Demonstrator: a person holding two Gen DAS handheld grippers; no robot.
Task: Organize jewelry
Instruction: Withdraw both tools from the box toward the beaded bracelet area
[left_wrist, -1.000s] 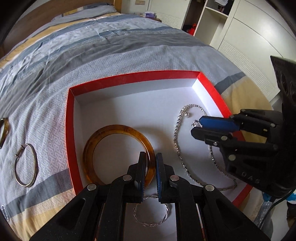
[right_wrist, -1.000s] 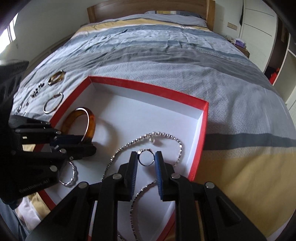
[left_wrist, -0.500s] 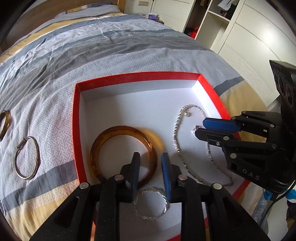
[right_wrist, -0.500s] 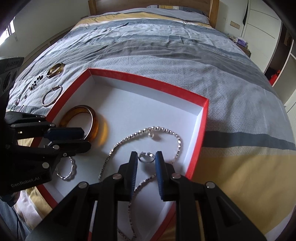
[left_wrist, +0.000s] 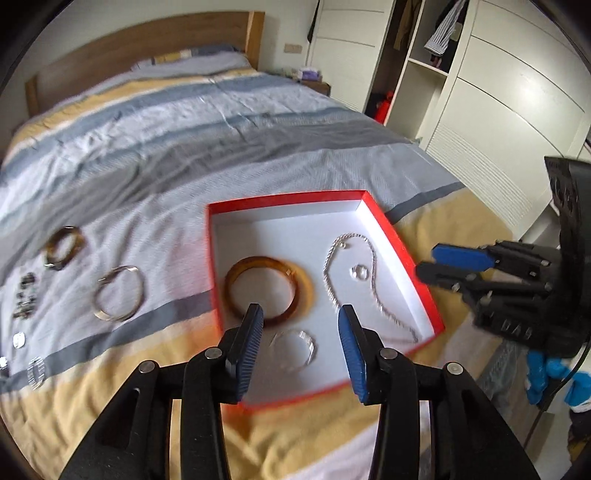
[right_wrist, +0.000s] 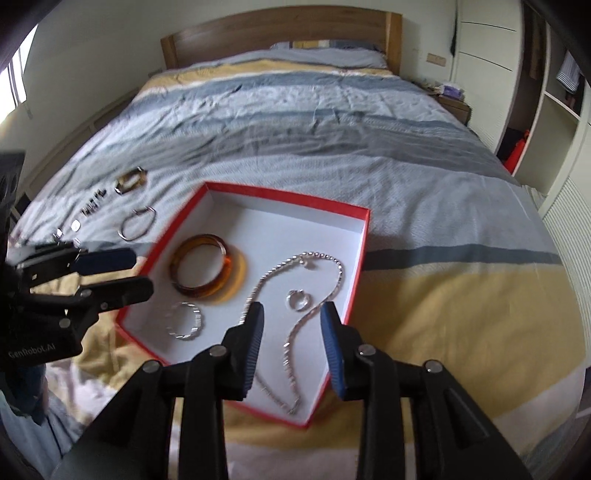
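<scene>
Left view: your left gripper hangs wide open and empty over the box, bangle inside, loose hoop sinks into the bedding if pinched shallow; right view: right gripper also spread and empty over the chain, which snags easily.

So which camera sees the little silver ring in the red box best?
The right wrist view. The little ring lies just ahead of the open right gripper, inside the necklace's loop, near and fairly sharp. The left wrist view shows it too, but farther off, smaller and blurrier.
</scene>
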